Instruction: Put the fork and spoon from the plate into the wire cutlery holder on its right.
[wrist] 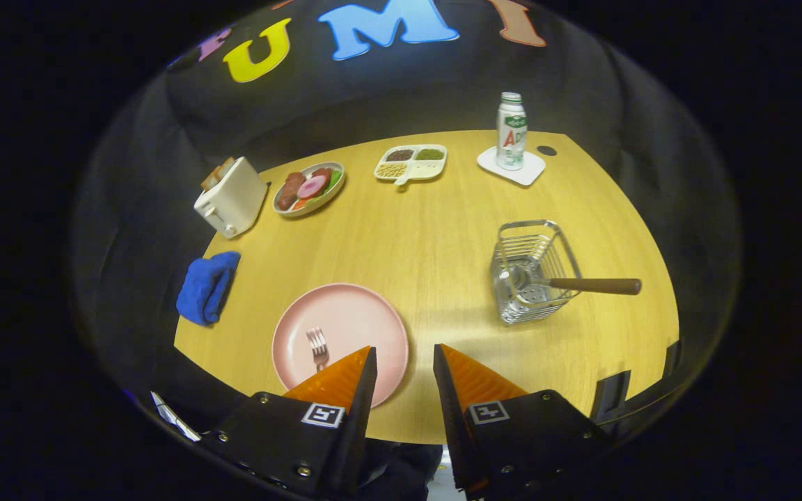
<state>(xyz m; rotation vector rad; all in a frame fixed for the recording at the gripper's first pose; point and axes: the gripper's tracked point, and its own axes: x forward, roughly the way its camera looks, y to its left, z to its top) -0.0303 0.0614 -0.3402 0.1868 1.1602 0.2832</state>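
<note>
Far off to the left of the jaws lie a folded blue cloth point(207, 287) and, beyond it, a white toaster point(231, 197) with toast in its slots. Next along, well beyond the fingers, an oval dish point(308, 188) holds what look like sausage, sliced meat and greens, and a divided tray point(411, 164) carries grains or seeds in its compartments.

Just ahead of the left finger sits the pink plate point(345, 327), and on it the fork point(317, 347), tines pointing away and handle running under that fingertip. The gripper point(404, 356) hangs above the near table edge with its jaws moderately apart and nothing between them.

To the right of the jaws and a little beyond stands the wire cutlery holder point(532, 271). The spoon point(568, 283) is already in it, bowl down inside the basket, wooden handle leaning out over the right rim. Further back, a small bottle point(511, 131) stands on a white coaster point(512, 167).

So half the job looks done; the fork is the step in hand. The next move calls for shifting left and down so the fingers straddle the fork's handle, which lies flat against the plate and may be awkward to pinch.
</note>
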